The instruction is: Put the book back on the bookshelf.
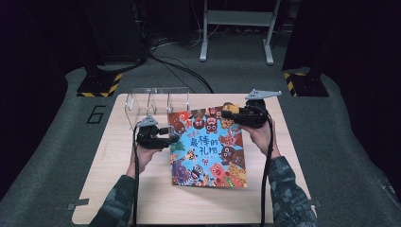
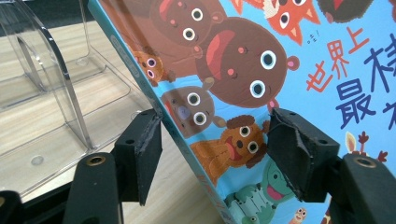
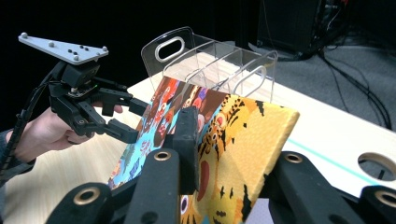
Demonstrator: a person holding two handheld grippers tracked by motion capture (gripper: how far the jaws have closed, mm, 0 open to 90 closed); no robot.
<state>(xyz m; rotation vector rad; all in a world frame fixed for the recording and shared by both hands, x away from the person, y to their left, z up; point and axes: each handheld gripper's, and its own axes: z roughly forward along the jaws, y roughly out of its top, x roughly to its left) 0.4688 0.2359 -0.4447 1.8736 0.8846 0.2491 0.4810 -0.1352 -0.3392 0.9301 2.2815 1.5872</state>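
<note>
Kids' picture book point(image 1: 208, 147) w/ cartoon animals on the cover sits on the wooden tabletop point(image 1: 118, 189), just in front of a clear acrylic divider rack point(image 1: 156, 101). Right gripper point(image 1: 226, 113) is clamped on the book's far right corner, tilting it up off the tabletop. Left gripper point(image 1: 174, 134) is at the book's left edge, jaws spread wide either side of it, not squeezing.
</note>
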